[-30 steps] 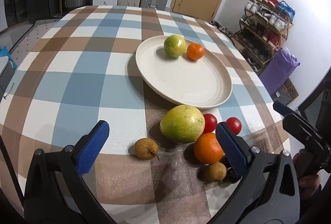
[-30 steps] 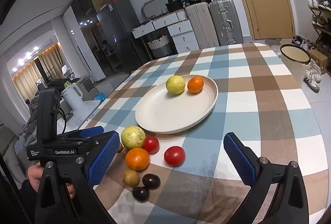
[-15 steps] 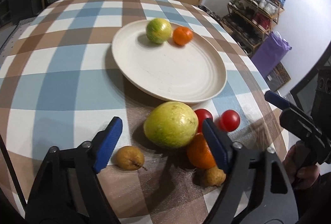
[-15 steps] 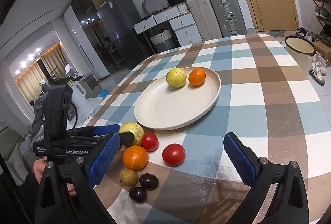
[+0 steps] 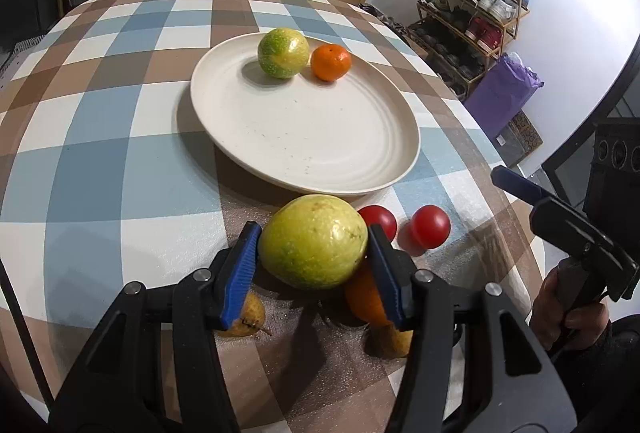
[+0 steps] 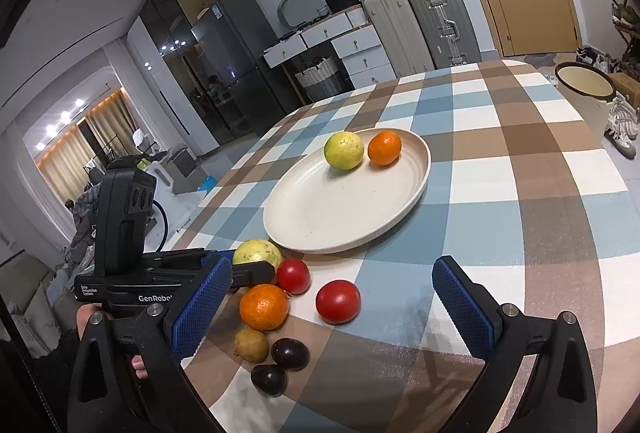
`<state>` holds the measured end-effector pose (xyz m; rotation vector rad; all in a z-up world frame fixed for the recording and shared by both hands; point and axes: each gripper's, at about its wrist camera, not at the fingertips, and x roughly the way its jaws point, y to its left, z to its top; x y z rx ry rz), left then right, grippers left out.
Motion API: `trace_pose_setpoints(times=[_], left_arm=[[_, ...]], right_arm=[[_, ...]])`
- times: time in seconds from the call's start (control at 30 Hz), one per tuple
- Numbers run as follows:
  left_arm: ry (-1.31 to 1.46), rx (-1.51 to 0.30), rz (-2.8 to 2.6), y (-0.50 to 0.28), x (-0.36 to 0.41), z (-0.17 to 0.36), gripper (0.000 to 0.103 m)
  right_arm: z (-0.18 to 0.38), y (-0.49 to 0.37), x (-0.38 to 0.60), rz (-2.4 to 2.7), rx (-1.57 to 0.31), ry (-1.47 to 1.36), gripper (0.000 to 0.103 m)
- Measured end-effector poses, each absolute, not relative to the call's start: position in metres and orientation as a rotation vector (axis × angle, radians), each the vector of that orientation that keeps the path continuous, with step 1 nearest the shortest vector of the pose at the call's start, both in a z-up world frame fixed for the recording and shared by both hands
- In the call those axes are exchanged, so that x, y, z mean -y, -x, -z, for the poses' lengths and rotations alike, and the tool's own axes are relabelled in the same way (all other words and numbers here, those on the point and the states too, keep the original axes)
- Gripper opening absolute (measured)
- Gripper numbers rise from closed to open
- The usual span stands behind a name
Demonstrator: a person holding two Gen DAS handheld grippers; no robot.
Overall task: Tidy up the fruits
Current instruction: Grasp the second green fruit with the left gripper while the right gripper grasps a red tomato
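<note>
My left gripper (image 5: pixel 314 253) is shut on a large yellow-green guava (image 5: pixel 313 241) that rests on the checked tablecloth just in front of the cream plate (image 5: pixel 360 169); the guava also shows in the right wrist view (image 6: pixel 258 253). The plate (image 6: pixel 304 229) holds a green-yellow fruit (image 5: pixel 283 53) and a small orange (image 5: pixel 331 62). Beside the guava lie two red tomatoes (image 5: pixel 430 227), an orange (image 6: pixel 264 307), small yellow-brown fruits (image 6: pixel 251 345) and two dark plums (image 6: pixel 290 353). My right gripper (image 6: pixel 332 307) is open and empty, above the tomato (image 6: pixel 338 301).
The round table's edge (image 5: pixel 520 233) curves close on the right. A shoe rack (image 5: pixel 476 17) and a purple bag (image 5: pixel 504 93) stand beyond it. Suitcases (image 6: pixel 420 21), drawers and a cream bin (image 6: pixel 584 93) stand behind the table.
My left gripper has moved forward and down around the guava and closed its jaws on it. The right gripper has stayed open, shifting only slightly.
</note>
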<state>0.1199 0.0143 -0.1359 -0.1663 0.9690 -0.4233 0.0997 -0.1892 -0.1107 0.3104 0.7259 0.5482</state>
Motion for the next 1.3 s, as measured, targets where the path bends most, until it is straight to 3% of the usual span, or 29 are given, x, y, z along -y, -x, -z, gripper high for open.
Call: trace_pose_setpoints(times=[0.7, 0.8, 0.87, 1.3], left_arm=[[0.213, -0.925, 0.408, -0.099, -0.033, 0.120, 0.051], [0.224, -0.917, 0.405, -0.094, -0.037, 0.117, 0.051], [0.231, -0.913, 0.405, -0.090, -0.040, 0.115, 0.051], [0.269, -0.895, 0.393, -0.069, -0.060, 0.111, 0.051]], right_arm=[[0.115, -0.101, 0.185, -0.531, -0.746, -0.280, 0.102], [0.118, -0.101, 0.182, -0.534, -0.760, -0.275, 0.096], [0.121, -0.102, 0.179, -0.537, -0.775, -0.266, 0.087], [0.141, -0.109, 0.160, -0.499, -0.851, -0.194, 0.078]])
